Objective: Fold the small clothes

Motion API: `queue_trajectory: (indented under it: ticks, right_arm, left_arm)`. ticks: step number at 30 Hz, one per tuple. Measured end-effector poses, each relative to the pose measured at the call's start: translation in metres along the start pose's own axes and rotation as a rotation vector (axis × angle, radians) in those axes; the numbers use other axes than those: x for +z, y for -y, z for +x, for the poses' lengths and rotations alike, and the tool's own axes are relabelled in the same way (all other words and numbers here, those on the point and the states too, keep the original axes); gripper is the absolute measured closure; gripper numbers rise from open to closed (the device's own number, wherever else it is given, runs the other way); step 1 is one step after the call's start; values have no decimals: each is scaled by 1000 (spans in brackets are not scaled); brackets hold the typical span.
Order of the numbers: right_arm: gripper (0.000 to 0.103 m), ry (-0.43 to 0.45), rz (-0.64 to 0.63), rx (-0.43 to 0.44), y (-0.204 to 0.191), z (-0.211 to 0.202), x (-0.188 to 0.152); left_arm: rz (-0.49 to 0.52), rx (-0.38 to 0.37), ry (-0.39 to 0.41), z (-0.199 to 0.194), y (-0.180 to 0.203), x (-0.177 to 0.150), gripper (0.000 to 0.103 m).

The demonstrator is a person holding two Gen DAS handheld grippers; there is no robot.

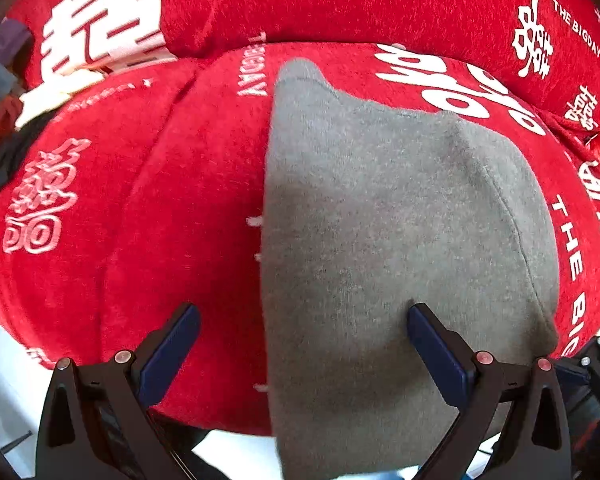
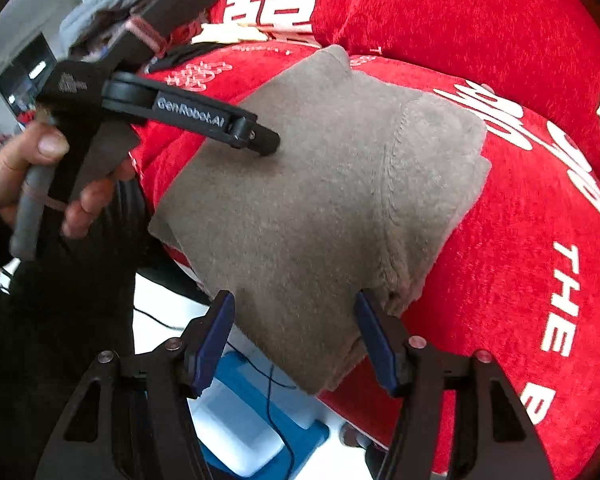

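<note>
- My left gripper (image 1: 303, 332) points steeply down with its jaws spread wide and nothing clamped; the folded grey garment (image 1: 400, 240) lies under its right finger, its straight edge running between the jaws.
- My left hand (image 2: 40, 176) wraps that gripper's handle, seen only from the right wrist view.
- My right gripper (image 2: 294, 322) also tilts downward, jaws apart and gripping nothing, straddling the garment's near corner.
- The garment rests on a red sofa cover (image 1: 188, 184) printed with white characters.
- Below my right gripper, that view alone shows a blue and white box (image 2: 256, 432) on the floor.
</note>
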State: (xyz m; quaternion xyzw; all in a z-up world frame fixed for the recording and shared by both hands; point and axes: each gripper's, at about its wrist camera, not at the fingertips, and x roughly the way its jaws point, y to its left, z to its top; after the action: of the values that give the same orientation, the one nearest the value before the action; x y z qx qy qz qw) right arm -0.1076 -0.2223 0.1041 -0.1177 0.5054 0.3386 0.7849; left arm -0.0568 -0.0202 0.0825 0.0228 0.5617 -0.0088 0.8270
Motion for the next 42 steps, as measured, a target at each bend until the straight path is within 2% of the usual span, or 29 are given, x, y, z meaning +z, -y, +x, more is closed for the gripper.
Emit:
queue_trajectory:
  ticks: [2, 5, 8, 12, 17, 21, 25, 42]
  right_arm:
    - [37, -24, -7, -76, -6, -11, 6]
    - [32, -8, 2, -168, -10, -29, 21]
    - [27, 10, 34, -222, -12, -42, 39]
    - [26, -27, 100, -289, -5, -40, 54]
    - [26, -64, 167, -305, 6, -34, 50]
    - [26, -71, 197, -312, 9, -32, 46]
    - [26, -73, 207, -312, 11, -30, 47]
    - [26, -90, 235, -315, 21, -25, 48]
  left_arm:
    - [15, 3, 31, -13, 0, -1, 0]
    - [11, 5, 69, -33, 1, -2, 0]
    - [9, 13, 76, -40, 4, -2, 0]
    - [14, 44, 82, -46, 7, -3, 0]
    - [18, 79, 85, -50, 12, -8, 0]
    - [-20, 7, 66, -50, 8, -9, 0]
    - [-31, 46, 84, -51, 12, -11, 0]
    - [0, 28, 56, -46, 21, -9, 0]
